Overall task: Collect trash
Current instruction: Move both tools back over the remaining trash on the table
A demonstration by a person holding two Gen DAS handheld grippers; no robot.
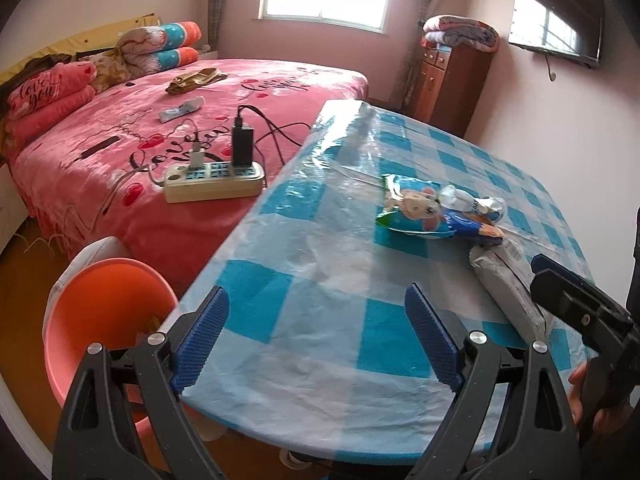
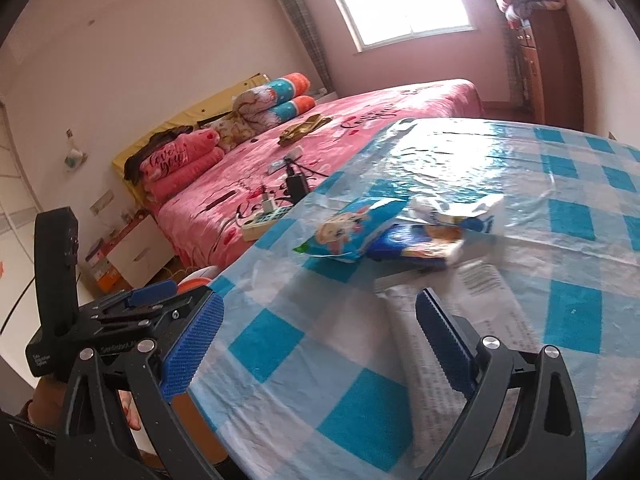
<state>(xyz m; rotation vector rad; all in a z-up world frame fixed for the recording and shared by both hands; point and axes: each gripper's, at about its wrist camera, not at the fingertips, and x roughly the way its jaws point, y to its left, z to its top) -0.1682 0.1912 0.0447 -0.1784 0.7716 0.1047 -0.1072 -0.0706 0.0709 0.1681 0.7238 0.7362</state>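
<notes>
A cartoon-printed snack bag [image 1: 412,210] lies on the blue checked table [image 1: 320,280], with a blue wrapper [image 1: 470,224] and a crumpled white wrapper [image 1: 472,202] beside it. A grey mailer pouch [image 1: 510,288] lies nearer me. My left gripper [image 1: 316,344] is open and empty over the table's near edge. In the right wrist view my right gripper [image 2: 320,348] is open and empty, its right finger over the grey pouch [image 2: 460,320]; the snack bag [image 2: 352,234] and wrappers [image 2: 436,236] lie beyond. An orange bin [image 1: 104,320] stands left of the table.
A pink bed [image 1: 160,120] stands beyond the table, with a power strip [image 1: 214,180], chargers and cables near its edge. A wooden cabinet [image 1: 448,84] stands by the far wall. A TV [image 1: 556,24] hangs on the right wall.
</notes>
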